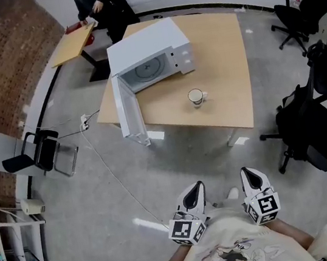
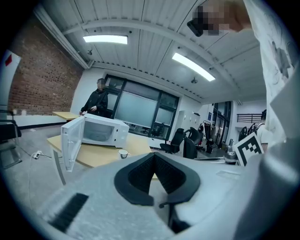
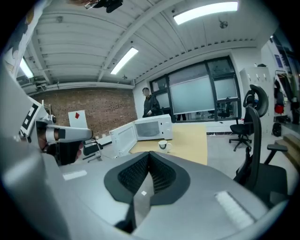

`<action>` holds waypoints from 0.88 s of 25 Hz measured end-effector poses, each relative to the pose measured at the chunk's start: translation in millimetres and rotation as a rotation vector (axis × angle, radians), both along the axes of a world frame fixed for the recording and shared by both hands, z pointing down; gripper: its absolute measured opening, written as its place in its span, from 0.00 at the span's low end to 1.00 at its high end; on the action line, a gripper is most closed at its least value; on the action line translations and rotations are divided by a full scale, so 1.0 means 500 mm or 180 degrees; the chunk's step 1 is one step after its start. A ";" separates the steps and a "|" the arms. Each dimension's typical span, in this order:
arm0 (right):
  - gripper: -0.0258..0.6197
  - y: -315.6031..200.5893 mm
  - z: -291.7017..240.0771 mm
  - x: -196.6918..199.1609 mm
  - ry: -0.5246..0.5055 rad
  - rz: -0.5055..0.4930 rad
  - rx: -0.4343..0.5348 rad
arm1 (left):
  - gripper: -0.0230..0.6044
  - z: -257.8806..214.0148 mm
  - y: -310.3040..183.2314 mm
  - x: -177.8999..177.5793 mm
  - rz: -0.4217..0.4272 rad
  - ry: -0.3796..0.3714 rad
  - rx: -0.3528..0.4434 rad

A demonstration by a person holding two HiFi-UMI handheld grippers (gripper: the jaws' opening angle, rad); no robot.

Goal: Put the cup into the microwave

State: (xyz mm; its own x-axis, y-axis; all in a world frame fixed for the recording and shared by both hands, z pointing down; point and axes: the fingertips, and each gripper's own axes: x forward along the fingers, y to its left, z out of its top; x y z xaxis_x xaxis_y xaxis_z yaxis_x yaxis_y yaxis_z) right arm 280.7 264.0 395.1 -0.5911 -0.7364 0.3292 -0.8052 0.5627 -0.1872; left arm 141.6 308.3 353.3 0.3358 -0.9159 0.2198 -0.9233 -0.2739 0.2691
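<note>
A white cup (image 1: 196, 97) stands upright on the wooden table (image 1: 227, 67), to the right of the white microwave (image 1: 157, 51). The microwave's door (image 1: 128, 111) hangs wide open at the table's left edge. Both grippers are held close to my body, far from the table. My left gripper (image 1: 195, 189) is shut and empty, and so is my right gripper (image 1: 249, 174). The left gripper view shows the cup (image 2: 123, 153) and the microwave (image 2: 101, 131) beyond the closed pads. In the right gripper view the cup (image 3: 162, 145) sits in front of the microwave (image 3: 151, 128).
Black office chairs (image 1: 307, 125) stand right of the table, and another chair (image 1: 301, 10) is at the far right. A person (image 1: 97, 2) stands by a second table (image 1: 73, 43) behind. A folding chair (image 1: 40, 151) and a floor cable (image 1: 112, 175) are on the left.
</note>
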 end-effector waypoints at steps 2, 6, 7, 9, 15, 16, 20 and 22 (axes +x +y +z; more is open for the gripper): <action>0.05 -0.003 -0.013 0.003 -0.0140 0.0011 0.0049 | 0.04 -0.003 -0.002 0.004 -0.0001 -0.0010 0.0002; 0.11 -0.010 -0.022 0.024 -0.0126 0.0057 0.0143 | 0.04 -0.005 -0.003 0.011 -0.0058 -0.0033 -0.0026; 0.11 -0.009 -0.018 0.029 -0.0096 0.0049 0.0138 | 0.04 -0.002 -0.002 0.014 -0.0081 -0.0036 -0.0046; 0.11 -0.008 -0.007 0.036 -0.0070 0.0013 0.0108 | 0.04 0.010 0.002 0.019 -0.0135 -0.0032 -0.0094; 0.06 -0.041 0.032 0.044 -0.0063 -0.0067 -0.0056 | 0.04 0.034 -0.031 0.029 -0.0291 0.0019 -0.0173; 0.05 -0.051 0.033 0.044 -0.0065 -0.0059 -0.0069 | 0.04 0.027 -0.042 0.023 -0.0306 0.0020 -0.0158; 0.07 -0.121 0.030 0.013 -0.0066 -0.0029 -0.0032 | 0.04 0.034 -0.114 -0.011 -0.0286 0.0023 -0.0152; 0.07 -0.164 0.036 -0.019 -0.0036 -0.0015 -0.0040 | 0.04 0.037 -0.164 -0.041 -0.0265 0.0052 -0.0137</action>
